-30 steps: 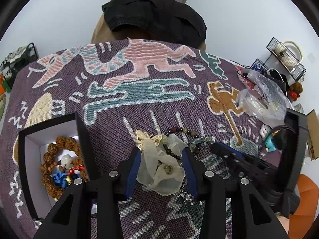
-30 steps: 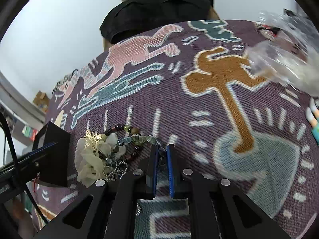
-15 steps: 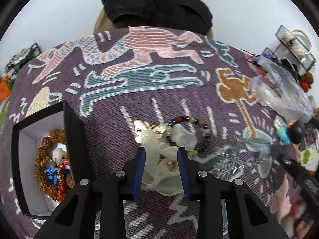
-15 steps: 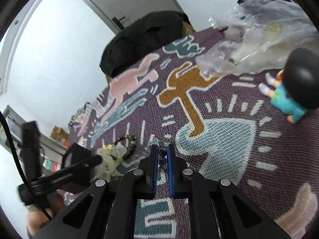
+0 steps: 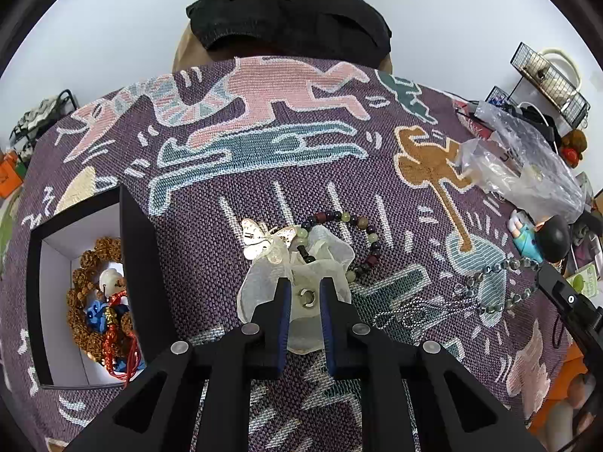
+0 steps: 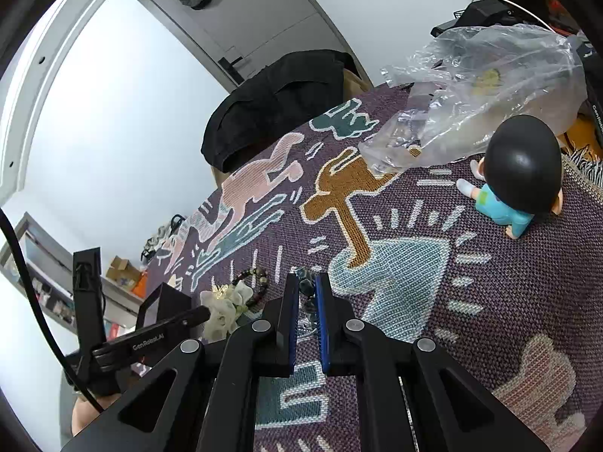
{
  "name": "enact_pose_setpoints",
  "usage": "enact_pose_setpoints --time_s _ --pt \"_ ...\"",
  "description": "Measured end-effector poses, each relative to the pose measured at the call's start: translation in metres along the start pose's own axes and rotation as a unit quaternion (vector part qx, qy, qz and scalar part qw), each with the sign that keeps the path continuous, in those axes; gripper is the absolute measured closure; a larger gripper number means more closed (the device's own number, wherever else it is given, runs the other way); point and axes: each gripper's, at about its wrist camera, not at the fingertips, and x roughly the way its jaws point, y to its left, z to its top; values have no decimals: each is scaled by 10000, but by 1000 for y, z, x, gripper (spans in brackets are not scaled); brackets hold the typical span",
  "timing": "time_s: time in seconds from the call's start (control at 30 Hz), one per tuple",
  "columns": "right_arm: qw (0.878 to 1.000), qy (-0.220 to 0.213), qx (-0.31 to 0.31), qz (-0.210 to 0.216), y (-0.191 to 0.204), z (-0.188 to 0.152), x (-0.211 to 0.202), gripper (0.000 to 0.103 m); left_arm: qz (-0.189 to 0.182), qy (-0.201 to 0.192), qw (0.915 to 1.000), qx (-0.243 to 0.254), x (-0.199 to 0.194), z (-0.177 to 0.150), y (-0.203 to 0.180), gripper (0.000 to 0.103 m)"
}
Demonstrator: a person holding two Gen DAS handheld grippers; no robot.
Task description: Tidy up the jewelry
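Observation:
My left gripper (image 5: 304, 293) is shut on a pale sheer fabric flower piece (image 5: 297, 282) lying on the purple patterned cloth (image 5: 264, 173). A gold butterfly ornament (image 5: 264, 241) and a dark bead bracelet (image 5: 361, 233) lie just beyond it. My right gripper (image 6: 307, 288) is shut on a grey-blue bead bracelet (image 6: 306, 282), lifted off the cloth; the bracelet (image 5: 493, 282) hangs with a silver chain (image 5: 418, 310) in the left wrist view. A black jewelry box (image 5: 139, 248) at the left holds a brown bead bracelet (image 5: 81, 293).
A small figurine (image 6: 516, 180) with a black head sits on the cloth at the right. A crumpled clear plastic bag (image 6: 482, 83) lies behind it. A black garment (image 5: 290, 19) drapes the chair at the far edge. Wire racks (image 5: 550, 79) stand at the far right.
My right gripper has lifted and pulled right with the grey-blue bracelet, dragging the silver chain out of the pile. My left gripper has closed on the fabric flower piece.

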Motion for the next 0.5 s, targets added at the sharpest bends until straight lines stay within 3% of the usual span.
enact_pose_setpoints --time_s 0.2,0.4,0.5 --pt "10000 35 48 18 -3 -2 2 93 160 -4 9996 220 -1 -1 -8 87" --pt "10000 14 49 26 -5 -2 -1 93 372 205 9991 -37 14 3 5 85" --pt "10000 3 84 42 -6 -1 -2 93 328 313 9990 -52 19 2 7 79"
